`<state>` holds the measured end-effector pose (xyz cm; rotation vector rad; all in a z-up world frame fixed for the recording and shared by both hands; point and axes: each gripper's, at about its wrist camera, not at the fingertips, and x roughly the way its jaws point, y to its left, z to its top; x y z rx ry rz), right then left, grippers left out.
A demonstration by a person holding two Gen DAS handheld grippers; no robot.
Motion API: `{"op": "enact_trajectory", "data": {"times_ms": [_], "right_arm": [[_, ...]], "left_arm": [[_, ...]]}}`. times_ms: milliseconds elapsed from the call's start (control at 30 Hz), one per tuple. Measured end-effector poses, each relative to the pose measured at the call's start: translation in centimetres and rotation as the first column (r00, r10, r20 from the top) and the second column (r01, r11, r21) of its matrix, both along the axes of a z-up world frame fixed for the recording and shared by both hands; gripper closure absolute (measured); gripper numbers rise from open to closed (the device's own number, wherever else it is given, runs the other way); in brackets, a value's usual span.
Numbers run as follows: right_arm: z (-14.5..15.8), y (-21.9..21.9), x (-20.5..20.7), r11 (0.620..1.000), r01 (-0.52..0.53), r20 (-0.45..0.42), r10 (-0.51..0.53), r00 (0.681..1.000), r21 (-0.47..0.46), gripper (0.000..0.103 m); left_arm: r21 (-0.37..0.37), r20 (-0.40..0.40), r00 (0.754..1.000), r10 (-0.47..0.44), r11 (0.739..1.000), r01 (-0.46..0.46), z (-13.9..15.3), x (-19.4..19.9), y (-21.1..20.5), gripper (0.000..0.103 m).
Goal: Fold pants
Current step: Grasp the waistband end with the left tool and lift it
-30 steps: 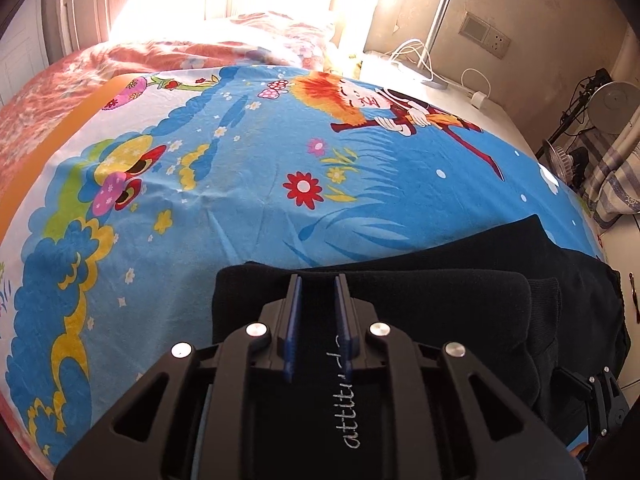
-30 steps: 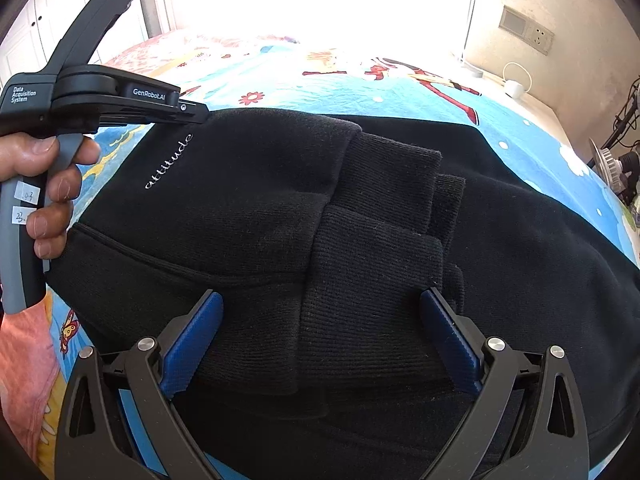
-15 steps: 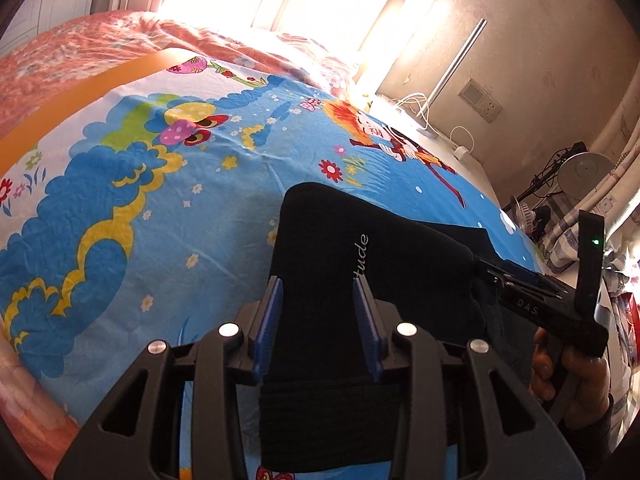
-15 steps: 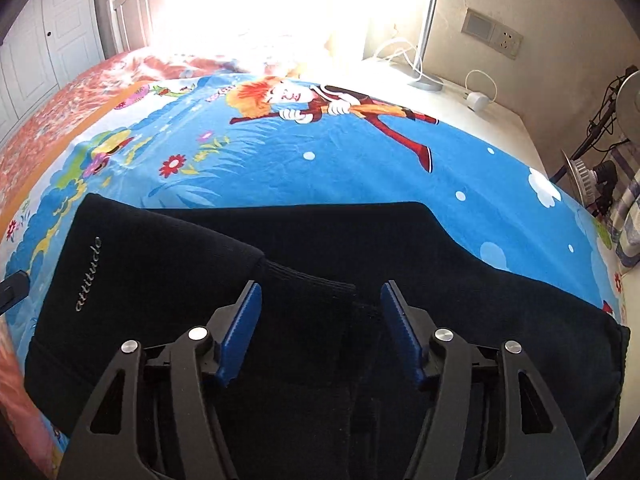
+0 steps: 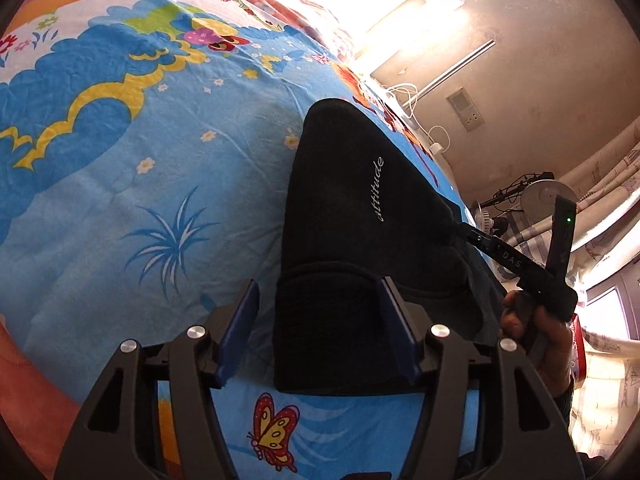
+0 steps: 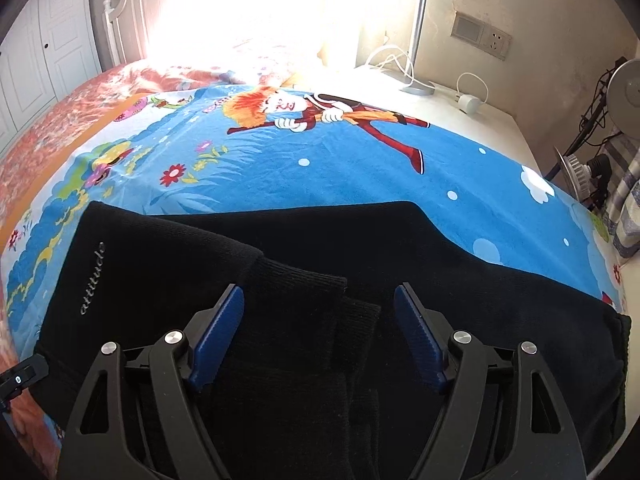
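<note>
L gripper (image 5: 318,332) jaws opening, waistband edge of black pants (image 5: 360,216) between the pads, not pinched. R gripper (image 6: 320,332) jaws opening over ribbed cuffs (image 6: 320,304). Pants lie folded on cartoon bedsheet (image 6: 360,176); nightstand (image 6: 472,120) beyond.

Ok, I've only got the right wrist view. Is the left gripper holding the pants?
Observer: No. The left gripper is opening, and the pants lie between its fingers, unpinched.
Operator: Are both fingers over cloth?
Observer: No. One finger is over the bare sheet, beside the pants' edge.
Operator: Anything printed past the pants' near end?
Observer: A butterfly, just beyond that edge.
</note>
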<state>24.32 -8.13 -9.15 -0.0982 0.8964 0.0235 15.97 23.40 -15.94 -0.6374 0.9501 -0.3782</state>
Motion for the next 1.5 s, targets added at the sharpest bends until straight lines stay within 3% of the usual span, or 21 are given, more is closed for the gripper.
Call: {"op": "enact_trajectory", "data": {"times_ms": [167, 267, 400, 433, 467, 567, 667, 733, 800, 900, 933, 967, 1100, 1167, 1233, 1300, 1367, 1500], "right_arm": [[0.2, 0.4, -4.9, 0.997, 0.007, 0.028, -0.005, 1.000, -0.071, 0.030], [-2.5, -0.2, -5.4, 0.996, 0.025, -0.031, -0.028, 0.999, -0.083, 0.030], [-3.2, -0.5, -5.7, 0.997, 0.042, 0.003, -0.042, 0.999, -0.059, 0.029], [-3.2, -0.5, -5.7, 0.998, 0.042, 0.001, -0.042, 0.999, -0.056, 0.029], [-3.3, -0.6, -5.7, 0.998, 0.042, 0.001, -0.042, 0.999, -0.048, 0.028], [-3.5, -1.2, -5.7, 0.999, 0.049, -0.008, -0.049, 0.999, -0.015, 0.025], [-3.6, -1.3, -5.5, 0.998, 0.056, -0.020, -0.056, 0.998, 0.007, 0.025], [-3.6, -1.4, -5.4, 0.998, 0.060, -0.029, -0.060, 0.998, 0.023, 0.025], [-3.7, -1.5, -5.4, 0.998, 0.060, -0.035, -0.058, 0.998, 0.034, 0.024], [-3.7, -1.8, -5.2, 0.997, 0.062, -0.048, -0.060, 0.997, 0.054, 0.024], [-3.7, -1.8, -5.2, 0.996, 0.065, -0.053, -0.062, 0.997, 0.059, 0.023], [-3.7, -1.8, -5.1, 0.996, 0.066, -0.059, -0.062, 0.996, 0.057, 0.023], [-2.1, -1.8, -3.8, 0.997, 0.052, -0.139, -0.044, 0.989, 0.053, 0.019], [-0.4, -2.0, -2.6, 0.992, 0.022, -0.162, -0.002, 0.987, 0.124, 0.012], [1.6, -1.8, -1.0, 0.978, -0.022, -0.185, 0.061, 0.981, 0.206, 0.012], [3.4, -0.8, 1.0, 0.944, -0.092, -0.228, 0.170, 0.959, 0.318, 0.011], [5.2, 0.1, 3.0, 0.888, -0.146, -0.249, 0.275, 0.928, 0.436, 0.011], [9.3, 1.3, 6.0, 0.846, -0.195, -0.230, 0.345, 0.910, 0.497, 0.006]], "left_arm": [[-0.043, 0.024, 0.999, -0.032, 0.999, 0.033, -0.3, -0.1, 0.2, 0.038], [-0.085, 0.037, 0.997, -0.062, 0.994, 0.065, -0.5, -0.3, -0.1, 0.038], [-0.064, 0.042, 0.997, -0.064, 0.996, 0.067, -0.4, -0.2, -0.9, 0.036], [-0.066, 0.039, 0.997, -0.060, 0.996, 0.062, -0.4, -0.1, -1.0, 0.037], [-0.066, 0.029, 0.998, -0.053, 0.996, 0.055, -0.5, 0.0, -1.0, 0.047], [-0.110, 0.008, 0.999, -0.040, 0.993, 0.041, -0.7, -0.1, -0.3, 0.061], [-0.172, 0.027, 0.999, -0.042, 0.984, 0.046, 0.2, -0.3, 0.0, 0.059], [-0.135, -0.002, 1.000, -0.031, 0.990, 0.030, 0.2, -0.2, -0.3, 0.049], [-0.142, -0.030, 0.998, -0.054, 0.989, 0.049, -0.4, 0.0, -0.8, 0.046], [-0.166, -0.058, 0.997, -0.052, 0.985, 0.042, -1.0, 0.2, -0.8, 0.046], [-0.172, -0.067, 0.997, -0.045, 0.984, 0.033, -1.1, 0.3, -0.8, 0.050], [-0.170, -0.075, 0.997, -0.034, 0.985, 0.021, -1.1, 0.3, -0.7, 0.061], [-0.089, -0.011, 0.999, -0.040, 0.995, 0.039, 1.9, -0.1, -1.7, 0.070], [-0.043, 0.031, 0.998, -0.047, 0.998, 0.049, 4.4, -0.2, -2.8, 0.072], [0.005, 0.071, 0.995, -0.064, 0.998, 0.064, 7.1, -0.1, -4.3, 0.072], [0.088, 0.108, 0.990, -0.091, 0.993, 0.082, 9.7, -0.1, -6.3, 0.072], [0.186, 0.135, 0.983, -0.126, 0.977, 0.100, 12.1, 0.0, -8.8, 0.072], [0.375, 0.187, 0.958, -0.217, 0.917, 0.134, 15.8, -0.2, -13.9, 0.072]]}}
